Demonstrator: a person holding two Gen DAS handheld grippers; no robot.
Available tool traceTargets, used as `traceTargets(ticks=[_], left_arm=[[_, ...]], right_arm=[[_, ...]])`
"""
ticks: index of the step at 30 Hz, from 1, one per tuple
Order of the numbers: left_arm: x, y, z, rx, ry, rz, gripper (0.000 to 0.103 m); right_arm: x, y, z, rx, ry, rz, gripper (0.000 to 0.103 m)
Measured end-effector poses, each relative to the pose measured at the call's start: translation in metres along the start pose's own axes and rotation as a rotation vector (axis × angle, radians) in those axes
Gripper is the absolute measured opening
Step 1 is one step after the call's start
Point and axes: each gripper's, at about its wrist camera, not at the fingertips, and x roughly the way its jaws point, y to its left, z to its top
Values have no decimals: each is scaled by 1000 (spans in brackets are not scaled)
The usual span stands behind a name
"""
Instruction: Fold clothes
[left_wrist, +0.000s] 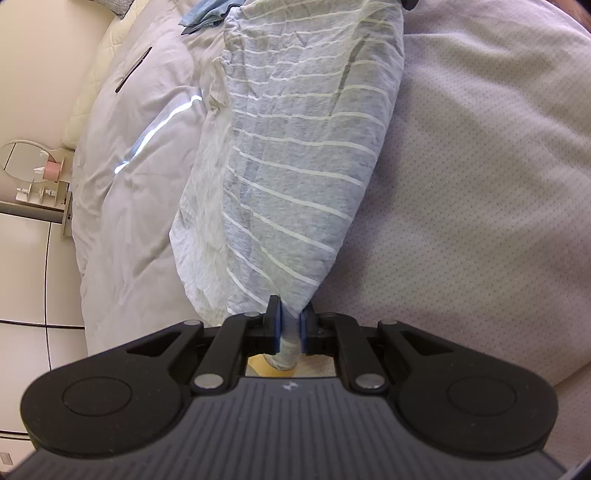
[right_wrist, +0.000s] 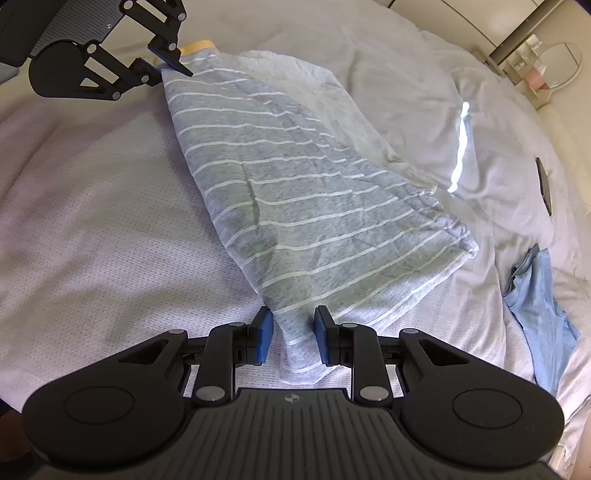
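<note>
1. A grey shirt (right_wrist: 314, 206) with thin white stripes lies stretched across a bed, folded into a long band that runs between the two grippers.
2. The left gripper (left_wrist: 291, 325) has its blue pads pressed together on one bunched end of the shirt; a twist of cloth passes between them and hangs out behind.
3. In the right wrist view the same gripper (right_wrist: 168, 64) shows at the top left, pinching the shirt's far corner just above the mattress cover.
4. The right gripper (right_wrist: 291, 339) sits at the near end of the shirt. Its pads stand apart with the corner of the cloth lying between them, a gap showing on either side, so they do not press on it.
5. The shirt rests partly on a white textured mattress cover (right_wrist: 92, 221) and partly on a pale, wrinkled duvet (right_wrist: 406, 92).
6. A strip of bright light (right_wrist: 460, 147) falls across the duvet just beyond the shirt's far edge.
7. A light blue garment (right_wrist: 543, 314) lies crumpled on the bed, well apart from the shirt, on the right of the right wrist view.
8. A small round mirror (left_wrist: 26, 158) and a pink pot (left_wrist: 51, 170) stand on a shelf beside the bed.
</note>
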Motion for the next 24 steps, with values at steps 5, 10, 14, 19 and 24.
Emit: traceTargets(ticks=[5, 10, 14, 19, 24], left_arm=[[-4, 0, -2, 3, -1, -2, 10], [-3, -3, -1, 9, 0, -2, 11], [-3, -5, 0, 11, 0, -1, 12], [-4, -8, 1, 25, -9, 10, 16], [-5, -15, 0, 58, -37, 43, 27]], right_arm=[[1, 0, -1, 3, -5, 5, 27], [0, -1, -2, 14, -3, 5, 28], [0, -2, -3, 21, -1, 2, 30], [0, -1, -4, 21, 0, -3, 33], [-3, 1, -7, 14, -1, -18, 40]])
